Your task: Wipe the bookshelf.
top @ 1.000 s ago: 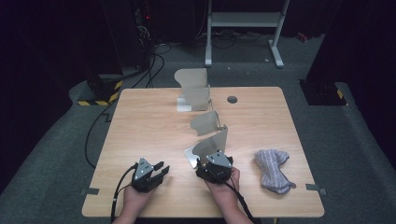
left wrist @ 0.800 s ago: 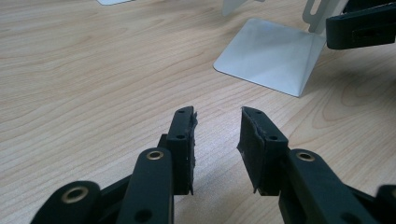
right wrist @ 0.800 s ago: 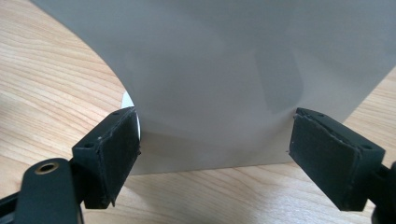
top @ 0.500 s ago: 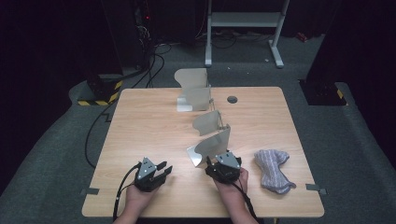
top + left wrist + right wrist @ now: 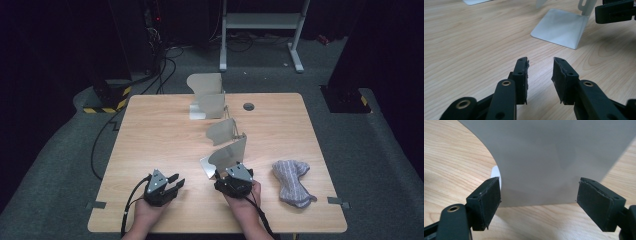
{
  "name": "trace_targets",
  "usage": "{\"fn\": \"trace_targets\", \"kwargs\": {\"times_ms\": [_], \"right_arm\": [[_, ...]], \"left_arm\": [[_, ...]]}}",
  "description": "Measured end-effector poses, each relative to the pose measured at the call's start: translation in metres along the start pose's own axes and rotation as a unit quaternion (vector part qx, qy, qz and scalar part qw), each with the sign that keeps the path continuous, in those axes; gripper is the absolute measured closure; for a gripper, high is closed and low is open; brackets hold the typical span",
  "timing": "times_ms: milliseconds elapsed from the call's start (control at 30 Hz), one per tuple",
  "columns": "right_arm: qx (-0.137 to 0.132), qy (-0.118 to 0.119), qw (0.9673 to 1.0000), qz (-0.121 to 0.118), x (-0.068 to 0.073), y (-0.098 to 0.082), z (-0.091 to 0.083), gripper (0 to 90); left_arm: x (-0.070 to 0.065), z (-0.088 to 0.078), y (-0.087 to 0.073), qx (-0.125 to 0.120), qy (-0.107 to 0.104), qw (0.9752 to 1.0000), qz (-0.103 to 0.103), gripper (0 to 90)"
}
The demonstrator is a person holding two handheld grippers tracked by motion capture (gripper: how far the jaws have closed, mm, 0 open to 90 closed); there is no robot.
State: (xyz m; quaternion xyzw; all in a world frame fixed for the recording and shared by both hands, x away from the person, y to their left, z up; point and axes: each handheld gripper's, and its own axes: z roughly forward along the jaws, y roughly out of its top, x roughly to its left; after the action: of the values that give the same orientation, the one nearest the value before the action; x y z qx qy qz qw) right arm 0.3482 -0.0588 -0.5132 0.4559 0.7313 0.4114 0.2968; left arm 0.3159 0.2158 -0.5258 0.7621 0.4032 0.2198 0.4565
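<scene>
Nearest bookend (image 5: 231,156): thin grey sheet-metal L, matte, upright plate with one rounded top corner and one square corner, flat base plate (image 5: 560,27) lying on the surface (image 5: 160,135). Plate stands vertical, long axis up; its broad face is turned towards the person, base foot sticks out to the left in the high view. It sits at the near-centre of the surface, front of a staggered row of similar bookends: second one (image 5: 222,131) just behind it, third (image 5: 206,95) at the far edge.

Right hand-held gripper (image 5: 235,181) is right up at the bookend's near face. In the right gripper view the grey plate (image 5: 554,157) spans the gap between the pads (image 5: 487,200); jaws wide apart, pads off the metal, not gripping.

Left hand-held gripper (image 5: 162,187) rests low on the surface to the left, apart from the bookend, pointing roughly at its base. Jaws part-open, nothing between them, bare wood in the gap (image 5: 540,75).

Grey knitted cloth (image 5: 292,182) lies bunched on the surface to the right of the right hand, clear of the bookend.
</scene>
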Motion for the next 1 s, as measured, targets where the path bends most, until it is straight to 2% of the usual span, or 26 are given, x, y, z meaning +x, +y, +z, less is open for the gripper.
{"fn": "trace_targets", "kwargs": {"times_ms": [200, 433, 700, 1000], "right_arm": [[0.000, -0.004, 1.0000, 0.000, 0.002, 0.003, 0.009, 17.4], [0.001, -0.013, 0.9999, -0.003, 0.001, 0.004, 0.008, 17.9], [0.001, -0.036, 0.9993, 0.012, -0.016, 0.000, 0.003, 19.2], [0.000, -0.064, 0.9976, 0.025, -0.042, -0.009, -0.009, 21.4]], "left_arm": [[0.008, -0.012, -0.005, -0.003, 0.014, 0.9998, -0.013, 64.6], [0.006, -0.010, -0.004, -0.002, 0.011, 0.9999, -0.011, 64.6], [0.003, -0.002, -0.001, 0.000, 0.000, 1.0000, -0.005, 64.6], [-0.004, 0.009, 0.006, -0.001, -0.015, 0.9999, 0.005, 64.6]]}}
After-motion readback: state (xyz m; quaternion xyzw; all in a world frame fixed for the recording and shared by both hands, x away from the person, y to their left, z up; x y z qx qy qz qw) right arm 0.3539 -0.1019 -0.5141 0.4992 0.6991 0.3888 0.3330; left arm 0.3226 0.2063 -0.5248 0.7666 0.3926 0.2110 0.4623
